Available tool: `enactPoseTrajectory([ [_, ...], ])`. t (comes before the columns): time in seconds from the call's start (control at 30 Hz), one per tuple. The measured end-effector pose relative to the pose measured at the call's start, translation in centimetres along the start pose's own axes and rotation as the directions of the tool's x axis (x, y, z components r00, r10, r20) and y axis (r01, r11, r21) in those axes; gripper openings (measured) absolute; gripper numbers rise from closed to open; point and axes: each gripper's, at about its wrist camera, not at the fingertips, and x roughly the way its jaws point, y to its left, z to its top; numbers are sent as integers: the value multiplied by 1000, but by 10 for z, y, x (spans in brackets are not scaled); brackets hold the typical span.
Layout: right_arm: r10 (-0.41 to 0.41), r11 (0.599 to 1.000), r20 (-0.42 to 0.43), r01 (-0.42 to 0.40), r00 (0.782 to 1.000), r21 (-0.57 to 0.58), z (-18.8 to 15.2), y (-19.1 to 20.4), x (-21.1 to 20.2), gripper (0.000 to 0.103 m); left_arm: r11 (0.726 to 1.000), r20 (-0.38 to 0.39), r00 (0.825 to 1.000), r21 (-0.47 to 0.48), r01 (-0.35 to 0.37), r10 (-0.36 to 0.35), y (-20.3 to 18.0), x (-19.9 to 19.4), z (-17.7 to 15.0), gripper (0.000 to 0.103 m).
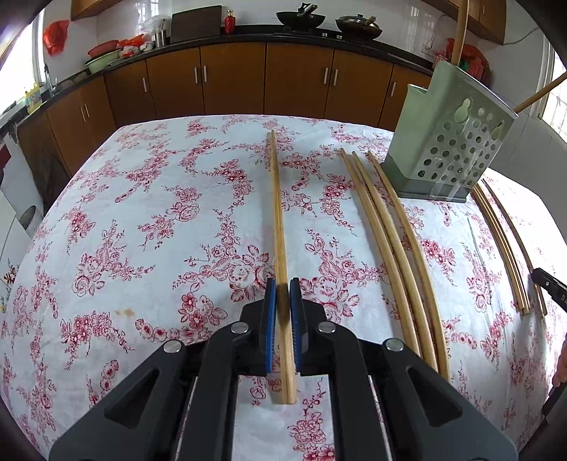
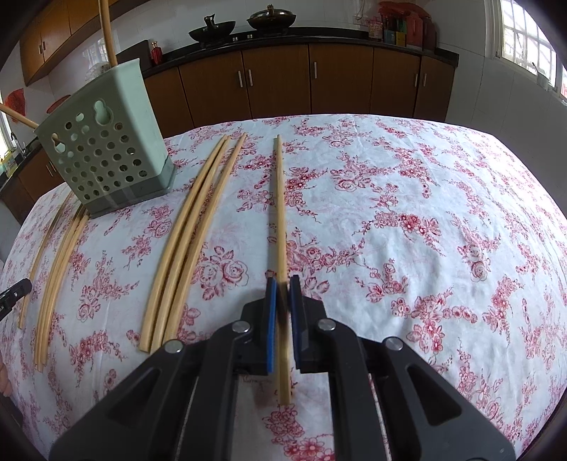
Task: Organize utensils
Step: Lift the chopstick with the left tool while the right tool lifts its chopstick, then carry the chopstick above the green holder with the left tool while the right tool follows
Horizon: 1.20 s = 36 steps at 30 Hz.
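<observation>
My left gripper [image 1: 283, 283] is shut on a bamboo chopstick [image 1: 278, 220] that points away over the floral tablecloth. My right gripper [image 2: 282, 282] is shut on another chopstick [image 2: 281, 212], also pointing away. A pale green perforated utensil holder [image 1: 450, 142] stands on the table, to the right in the left wrist view and to the left in the right wrist view [image 2: 102, 149], with two chopsticks standing in it. Three loose chopsticks [image 1: 393, 241] lie between the grippers and the holder, also in the right wrist view [image 2: 191, 234]. More chopsticks [image 2: 60, 262] lie beyond the holder.
The table carries a white cloth with red flowers [image 1: 159, 220]. Brown kitchen cabinets [image 1: 265, 78] and a dark counter with woks [image 1: 301, 17] run behind it. The other gripper's tip shows at the frame edge [image 1: 549, 283].
</observation>
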Motion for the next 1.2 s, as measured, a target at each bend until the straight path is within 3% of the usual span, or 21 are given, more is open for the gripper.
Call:
enactPoseTrajectory([
  [0.47, 8, 1000, -6, -8, 1000, 0, -8, -1, -15, 8, 1000, -13, 1000, 22, -17, 17, -2, -13, -15, 8],
  [0.57, 13, 1000, 38, -14, 999, 6, -5, -6, -31, 8, 1000, -1, 1000, 3, -8, 8, 4, -21, -12, 8],
  [0.7, 17, 1000, 133, -20, 991, 21, 9, -14, -60, 8, 1000, 77, 997, -23, 10, -8, 13, -47, 4, 8],
  [1.0, 20, 997, 306, -44, 952, 70, 43, -30, -110, 8, 991, 286, 957, -103, 86, -53, 25, -112, 46, 8],
  [1.2, 30, 995, 398, -66, 917, 76, 58, -28, -135, 8, 989, 373, 925, -103, 110, -64, 20, -138, 64, 8],
])
